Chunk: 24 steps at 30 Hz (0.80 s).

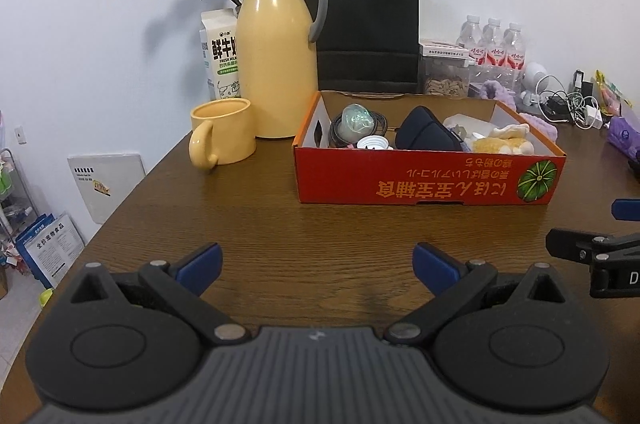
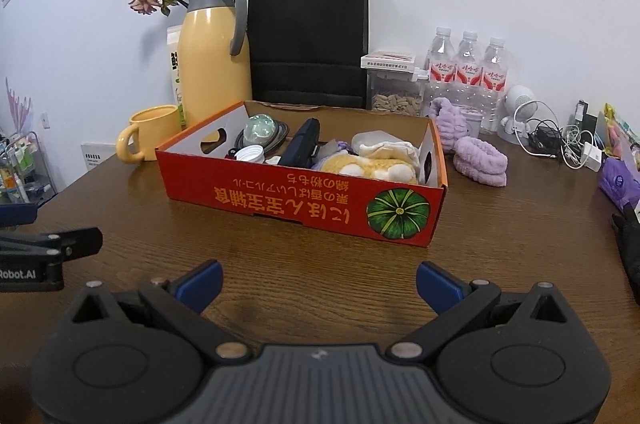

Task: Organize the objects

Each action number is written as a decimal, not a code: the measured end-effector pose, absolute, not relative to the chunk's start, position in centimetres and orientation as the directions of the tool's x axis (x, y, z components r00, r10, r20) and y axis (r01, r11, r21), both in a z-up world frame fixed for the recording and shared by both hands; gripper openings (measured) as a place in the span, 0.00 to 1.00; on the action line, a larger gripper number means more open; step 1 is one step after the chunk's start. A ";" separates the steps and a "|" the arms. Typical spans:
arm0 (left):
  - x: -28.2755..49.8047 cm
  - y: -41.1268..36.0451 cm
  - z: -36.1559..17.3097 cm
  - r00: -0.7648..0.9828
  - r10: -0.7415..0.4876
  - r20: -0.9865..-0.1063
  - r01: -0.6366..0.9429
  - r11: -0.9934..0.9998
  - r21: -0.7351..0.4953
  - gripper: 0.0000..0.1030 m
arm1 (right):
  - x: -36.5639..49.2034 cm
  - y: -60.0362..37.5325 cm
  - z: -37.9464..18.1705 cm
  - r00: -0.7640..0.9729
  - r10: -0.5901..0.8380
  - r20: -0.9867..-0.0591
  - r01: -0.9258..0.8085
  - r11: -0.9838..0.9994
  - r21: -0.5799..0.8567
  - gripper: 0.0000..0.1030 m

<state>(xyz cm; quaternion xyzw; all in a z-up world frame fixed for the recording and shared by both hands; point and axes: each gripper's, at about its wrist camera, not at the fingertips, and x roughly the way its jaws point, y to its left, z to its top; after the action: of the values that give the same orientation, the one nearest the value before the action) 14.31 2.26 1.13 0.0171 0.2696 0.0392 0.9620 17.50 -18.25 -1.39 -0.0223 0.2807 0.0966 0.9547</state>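
The left gripper point(image 1: 318, 264) and right gripper point(image 2: 319, 282) both gape wide, empty, low in frame over the brown wooden table point(image 1: 260, 224). At centre sits the red cardboard box point(image 2: 280, 196), holding a dark blue pouch point(image 2: 302, 144), a yellow plush toy point(image 2: 368, 166), a white cap point(image 2: 249, 154) and an iridescent ball point(image 2: 260, 128); items beneath are hard to make out. Purple fluffy bands point(image 2: 478, 158) lie right of it.
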 end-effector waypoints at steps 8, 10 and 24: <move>14.3 2.2 1.1 0.852 0.081 -0.518 -0.063 0.997 0.053 1.00 | 17.5 -18.3 -1.4 0.824 0.171 -0.541 -0.196 0.980 0.011 1.00; 14.2 2.0 1.1 0.852 0.081 -0.517 -0.062 0.997 0.054 1.00 | 17.5 -18.3 -1.4 0.824 0.170 -0.541 -0.196 0.981 0.011 1.00; 14.2 1.7 1.2 0.850 0.078 -0.521 -0.058 0.997 0.055 1.00 | 17.5 -18.3 -1.4 0.823 0.171 -0.541 -0.197 0.980 0.011 1.00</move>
<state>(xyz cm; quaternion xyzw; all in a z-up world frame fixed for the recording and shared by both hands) 14.21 1.75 1.15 0.0189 0.2718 0.0352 0.9615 17.51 -18.27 -1.45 -0.0229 0.2812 0.0963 0.9545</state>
